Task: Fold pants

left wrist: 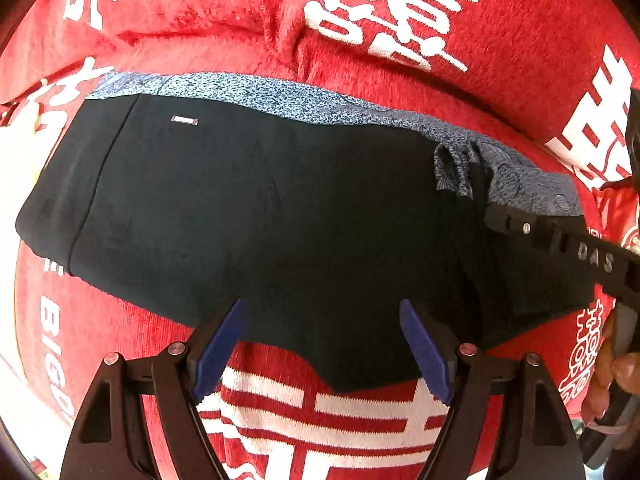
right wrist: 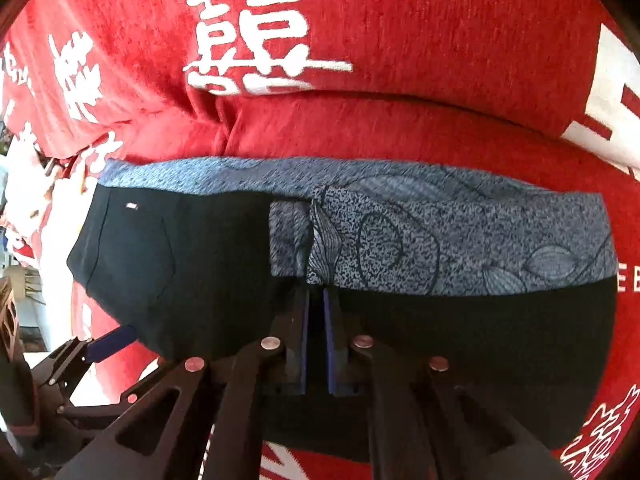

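Red blanket (left wrist: 520,60) under folded black pants (left wrist: 260,220); grey patterned lining (right wrist: 460,248) showing

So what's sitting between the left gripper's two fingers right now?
Only black pants cloth and red blanket, seen in the left wrist view. The left gripper is open, gripping nothing.

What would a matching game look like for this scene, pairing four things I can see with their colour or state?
Column one:
1. left tongs
2. right tongs
3. pants
4. blanket

Column two:
A. red with white characters
B. black with a blue-grey patterned band
C. standing open, nothing between the pads
D. pads pressed together at the pants' patterned strip

Pairs: 1-C, 2-D, 3-B, 4-A
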{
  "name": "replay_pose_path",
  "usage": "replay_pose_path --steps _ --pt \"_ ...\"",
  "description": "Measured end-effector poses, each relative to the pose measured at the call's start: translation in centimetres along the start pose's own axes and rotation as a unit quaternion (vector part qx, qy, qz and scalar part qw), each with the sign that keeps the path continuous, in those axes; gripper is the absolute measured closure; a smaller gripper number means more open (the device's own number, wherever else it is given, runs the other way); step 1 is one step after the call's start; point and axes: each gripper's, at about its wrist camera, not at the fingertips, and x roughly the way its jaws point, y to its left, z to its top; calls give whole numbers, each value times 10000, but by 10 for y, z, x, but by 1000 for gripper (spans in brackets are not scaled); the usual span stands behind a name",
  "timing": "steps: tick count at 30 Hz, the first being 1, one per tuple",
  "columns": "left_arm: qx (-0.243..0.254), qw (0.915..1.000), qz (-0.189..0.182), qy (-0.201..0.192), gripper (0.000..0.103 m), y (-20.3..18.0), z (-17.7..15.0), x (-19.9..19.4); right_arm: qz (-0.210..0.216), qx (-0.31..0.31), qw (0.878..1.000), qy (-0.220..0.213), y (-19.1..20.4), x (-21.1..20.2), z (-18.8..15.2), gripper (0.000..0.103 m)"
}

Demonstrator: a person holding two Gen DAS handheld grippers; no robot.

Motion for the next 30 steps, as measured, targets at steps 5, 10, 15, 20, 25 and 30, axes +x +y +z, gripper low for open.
replay_pose_path --steps 5,10,15,20,25,30 --pt "-133 9998 81 136 23 13 -2 6 571 -352 9972 345 23 16 -22 98" --pt "-96 9998 145 81 23 22 1 2 775 -93 9969 20 21 -12 -27 94" --pt "-146 9996 212 140 23 29 4 1 186 12 9998 -103 2 -33 -34 64" --pt "-121 9995 259 165 23 29 5 0 -127 352 9993 3 -20 -26 -39 64" --pt "-151 9993 269 200 23 33 3 -1 -518 138 9986 -7 -6 -18 -44 61" --pt "-245 9992 270 168 23 42 -1 -6 -503 115 9987 26 2 -18 -45 61"
